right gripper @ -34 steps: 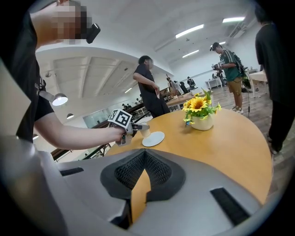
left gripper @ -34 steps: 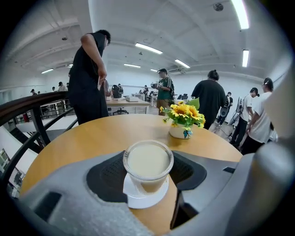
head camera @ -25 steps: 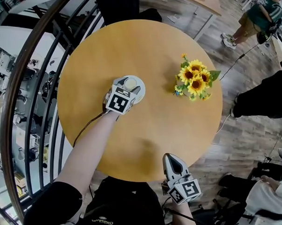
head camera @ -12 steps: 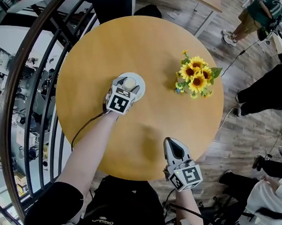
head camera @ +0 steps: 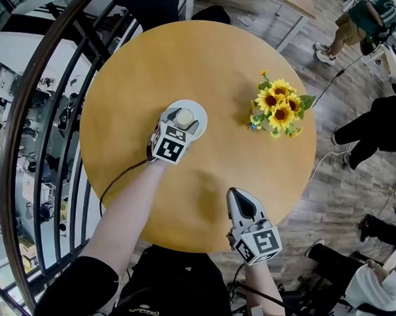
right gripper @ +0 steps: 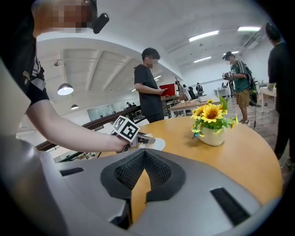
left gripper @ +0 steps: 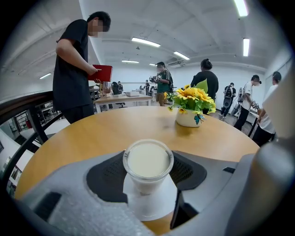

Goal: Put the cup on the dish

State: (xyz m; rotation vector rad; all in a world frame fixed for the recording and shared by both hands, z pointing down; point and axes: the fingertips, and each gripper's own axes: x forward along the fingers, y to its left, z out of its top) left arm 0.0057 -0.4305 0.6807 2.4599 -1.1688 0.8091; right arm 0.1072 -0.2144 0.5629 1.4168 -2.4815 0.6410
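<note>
1. Nearest, at the near edge of the table point(head camera: 189, 55): right gripper point(head camera: 241, 200), jaws pressed together, holding nothing. Kept low and to the side, probably to leave room for the other hand.
2. Further in, a little left of the centre: left gripper point(head camera: 181, 124), jaws parted only as wide as the cup point(left gripper: 147, 161), dark pads apparently against its two sides. Held level, likely to avoid spilling the milky liquid, filled almost to the rim.
3. Between those jaws: cup upright, bottom resting on the white dish point(left gripper: 159, 209), about in its middle. Placing apparently done. Left to do, by judgement: letting go and drawing back.
4. For the release: better to open both jaws evenly and pull straight back, to avoid tipping a light, full cup or dragging the dish with it.
5. Beyond, to the right: flowers point(head camera: 278, 112) in a small pot, well apart from the dish, so no hindrance.
6. Farthest, past the table: several standing people, among them a person point(left gripper: 76, 69) in black with something red in hand.
</note>
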